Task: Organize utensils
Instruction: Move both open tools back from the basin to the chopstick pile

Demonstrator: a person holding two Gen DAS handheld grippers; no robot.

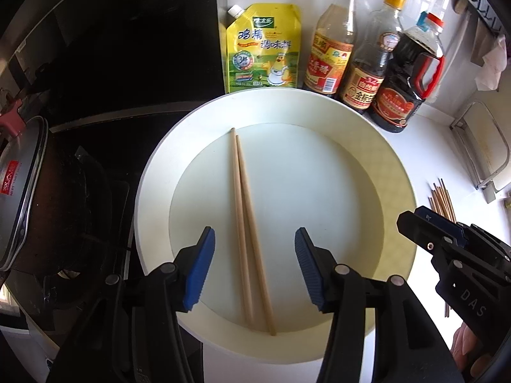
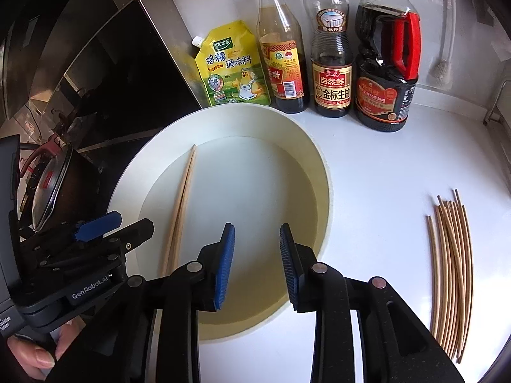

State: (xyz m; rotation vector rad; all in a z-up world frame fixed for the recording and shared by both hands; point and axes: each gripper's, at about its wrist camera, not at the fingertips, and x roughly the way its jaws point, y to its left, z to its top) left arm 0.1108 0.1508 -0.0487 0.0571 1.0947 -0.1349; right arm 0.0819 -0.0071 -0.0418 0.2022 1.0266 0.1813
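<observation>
Chopsticks: two pale wooden chopsticks (image 1: 246,223) lying side by side inside round white shallow tray (image 1: 402,198), left of centre, tips near far edge and converging, thick ends toward near rim. Bundle of thin wooden skewer-like sticks (image 2: 452,274) loose on white countertop (image 2: 383,175), well right of tray. Left gripper (image 1: 254,266) above near part of tray, blue-padded jaws spread wide either side of chopstick pair, nothing between pads in contact. Right gripper (image 2: 257,263) over right half of tray, jaws released and apart, holding nothing. Behind tray against wall, in a row: yellow seasoning pouch (image 1: 263,49), clear vinegar bottle with yellow cap (image 1: 333,38), dark soy bottle with yellow cap (image 1: 373,60), large dark sauce jug with red handle (image 1: 408,76). Steel-lidded pot (image 1: 19,191) on black stove, left of tray.
</observation>
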